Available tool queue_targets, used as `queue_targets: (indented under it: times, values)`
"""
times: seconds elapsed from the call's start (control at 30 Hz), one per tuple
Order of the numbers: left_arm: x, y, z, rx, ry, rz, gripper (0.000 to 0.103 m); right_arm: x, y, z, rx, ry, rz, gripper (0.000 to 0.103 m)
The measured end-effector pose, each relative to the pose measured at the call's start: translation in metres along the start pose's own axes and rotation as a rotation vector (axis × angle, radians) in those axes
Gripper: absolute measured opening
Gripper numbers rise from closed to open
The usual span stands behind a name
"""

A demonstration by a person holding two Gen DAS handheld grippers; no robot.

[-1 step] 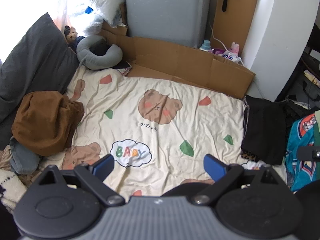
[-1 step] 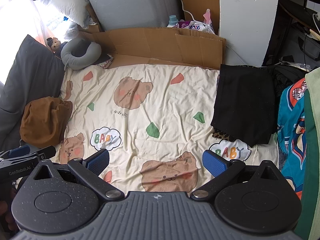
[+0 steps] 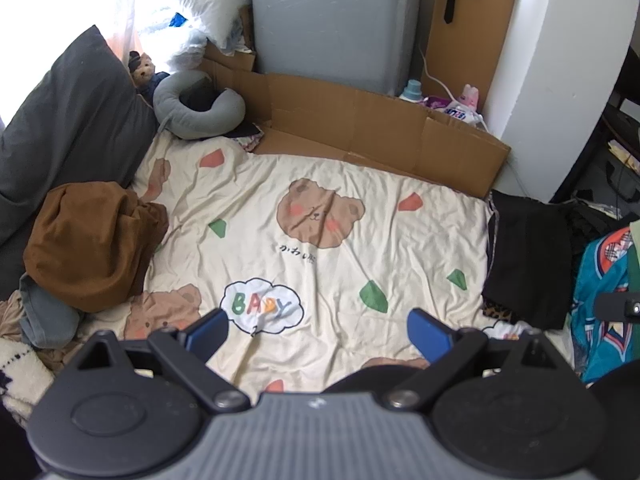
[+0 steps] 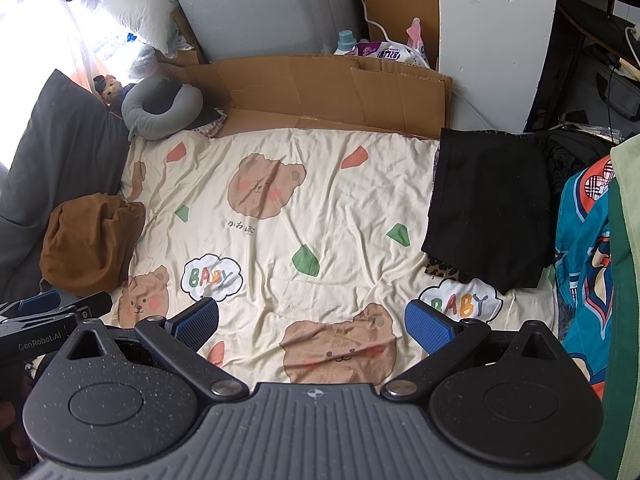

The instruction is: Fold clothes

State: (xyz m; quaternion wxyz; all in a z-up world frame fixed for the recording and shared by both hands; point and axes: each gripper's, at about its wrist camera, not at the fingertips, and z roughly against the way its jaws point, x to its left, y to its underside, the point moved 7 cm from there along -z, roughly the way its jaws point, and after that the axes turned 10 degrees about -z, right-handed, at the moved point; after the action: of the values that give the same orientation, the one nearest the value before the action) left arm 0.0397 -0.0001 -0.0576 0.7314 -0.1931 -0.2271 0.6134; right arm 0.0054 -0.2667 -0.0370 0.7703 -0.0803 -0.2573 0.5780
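Nothing has moved since the earlier frame: both views match it, with clothes and grippers in the same places.

Left gripper (image 3: 318, 330): jaws spread wide, nothing between the blue pads, held above the near part of the bear-print sheet (image 3: 320, 208) and angled down at it. Right gripper (image 4: 312, 320): likewise released and empty, over the same sheet, further toward the right side.

Clothes to be folded: a brown garment (image 3: 92, 240) lies bunched in a heap at the left edge of the sheet, resting against a dark grey pillow (image 3: 68, 120), with a grey-blue item (image 3: 46, 312) under its near side. A black garment (image 4: 492, 204) lies flat and squared at the right edge, over a leopard-print piece (image 4: 442, 270) that shows only at its near corner; what that piece is cannot be told. Teal patterned fabric (image 4: 584, 256) sits further right, off the sheet.

Behind the sheet: flattened cardboard (image 3: 380, 128), a grey neck pillow (image 3: 196, 108) at the far left corner, and a grey cabinet (image 3: 332, 20).
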Motion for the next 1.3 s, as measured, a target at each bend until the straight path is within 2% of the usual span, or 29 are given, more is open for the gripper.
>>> queue_targets:
  times: [1.3]
  values:
    - [-0.0017, 0.0023, -0.0013, -0.002, -0.016, -0.017, 0.097, 0.0012, 0.0002, 0.0, -0.004, 0.012, 0.013, 0.102]
